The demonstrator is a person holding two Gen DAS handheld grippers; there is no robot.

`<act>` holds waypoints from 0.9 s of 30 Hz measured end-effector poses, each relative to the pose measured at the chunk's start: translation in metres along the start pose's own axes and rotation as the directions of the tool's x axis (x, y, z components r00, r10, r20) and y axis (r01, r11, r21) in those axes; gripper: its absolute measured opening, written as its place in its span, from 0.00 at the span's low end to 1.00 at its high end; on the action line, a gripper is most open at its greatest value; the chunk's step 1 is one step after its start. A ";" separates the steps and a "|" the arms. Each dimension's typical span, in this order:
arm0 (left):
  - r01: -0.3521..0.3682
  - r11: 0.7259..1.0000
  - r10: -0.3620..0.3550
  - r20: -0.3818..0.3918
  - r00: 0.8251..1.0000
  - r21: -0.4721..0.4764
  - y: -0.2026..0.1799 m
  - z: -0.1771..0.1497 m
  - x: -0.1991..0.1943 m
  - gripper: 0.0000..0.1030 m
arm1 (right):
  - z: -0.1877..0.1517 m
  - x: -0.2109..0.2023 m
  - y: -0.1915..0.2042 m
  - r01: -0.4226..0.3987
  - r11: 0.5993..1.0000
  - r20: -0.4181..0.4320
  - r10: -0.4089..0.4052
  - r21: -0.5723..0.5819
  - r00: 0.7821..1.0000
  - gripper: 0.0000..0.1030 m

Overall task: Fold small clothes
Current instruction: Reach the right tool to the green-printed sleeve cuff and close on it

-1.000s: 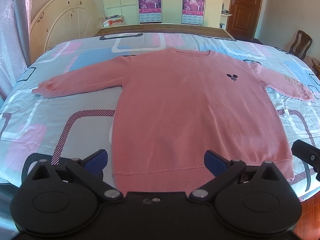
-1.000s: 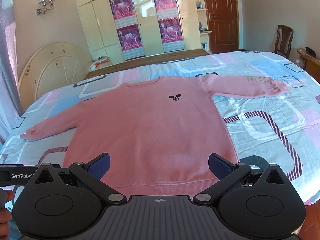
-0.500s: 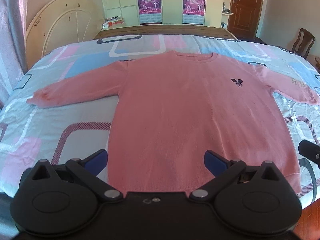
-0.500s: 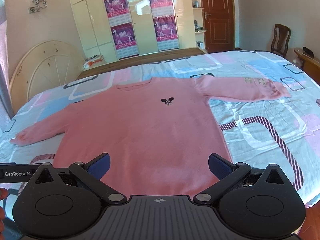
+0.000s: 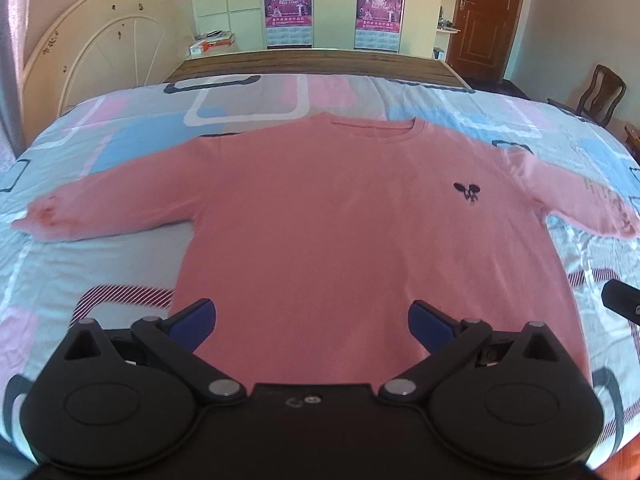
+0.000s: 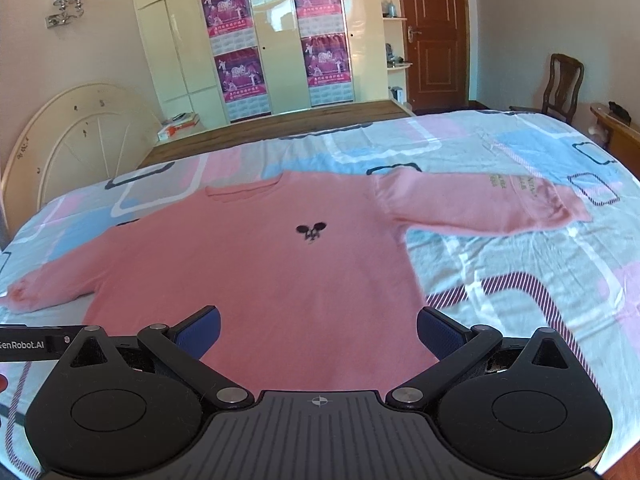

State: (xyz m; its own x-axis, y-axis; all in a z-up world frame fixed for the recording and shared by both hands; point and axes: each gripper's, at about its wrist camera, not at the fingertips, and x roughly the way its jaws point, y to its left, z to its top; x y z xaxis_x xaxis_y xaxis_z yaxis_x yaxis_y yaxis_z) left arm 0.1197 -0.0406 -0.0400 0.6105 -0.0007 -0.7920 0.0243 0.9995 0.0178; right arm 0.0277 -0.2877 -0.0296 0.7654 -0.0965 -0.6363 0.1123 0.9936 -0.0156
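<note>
A pink sweater (image 5: 340, 232) is lying flat on the bed (image 5: 100, 264), sleeves spread. The left claw (image 5: 312, 320) and right claw (image 6: 318, 328) are hovering over its hem, jaws apart, gripping nothing.

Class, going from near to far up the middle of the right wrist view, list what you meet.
Open right tongs → pink knitted sweater → patterned bedsheet → brown wooden bed frame → cream wardrobe with purple posters.

1. the pink sweater (image 5: 340, 232) is made of soft, matt knit cloth.
2. the bedsheet (image 6: 520, 280) is seen as thin printed cotton-like cloth, lightly creased.
3. the left gripper (image 5: 312, 322) is formed of matt black plastic, with metal pivot pins.
4. the wardrobe (image 6: 276, 32) is finished in gloss.
</note>
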 end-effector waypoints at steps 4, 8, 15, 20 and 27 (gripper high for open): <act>-0.013 1.000 0.013 0.011 1.000 -0.018 -0.010 0.016 0.022 0.99 | 0.017 0.021 -0.021 0.015 1.000 0.010 -0.015 -0.012 1.000 1.00; -0.006 1.000 0.006 0.002 1.000 -0.025 -0.021 0.031 0.045 0.99 | 0.033 0.044 -0.047 0.029 1.000 0.025 -0.029 0.001 0.999 1.00; -0.028 1.000 0.028 -0.019 0.999 0.001 -0.050 0.060 0.094 0.99 | 0.059 0.088 -0.098 0.058 0.998 0.019 -0.058 0.033 0.998 0.99; -0.019 0.999 0.019 -0.004 1.000 0.029 -0.074 0.076 0.126 0.98 | 0.077 0.124 -0.140 0.095 0.993 -0.010 -0.094 0.069 0.995 0.81; -0.009 0.999 0.011 -0.050 0.999 0.042 -0.105 0.101 0.171 0.98 | 0.089 0.166 -0.213 0.205 0.969 -0.067 -0.197 0.138 0.978 0.69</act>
State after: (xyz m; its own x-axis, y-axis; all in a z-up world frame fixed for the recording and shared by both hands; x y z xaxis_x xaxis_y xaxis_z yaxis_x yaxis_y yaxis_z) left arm 0.3014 -0.1483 -0.1152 0.5702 0.0117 -0.8214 0.0523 0.9974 0.0505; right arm 0.1871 -0.5202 -0.0634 0.6837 -0.2862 -0.6712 0.3530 0.9348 -0.0391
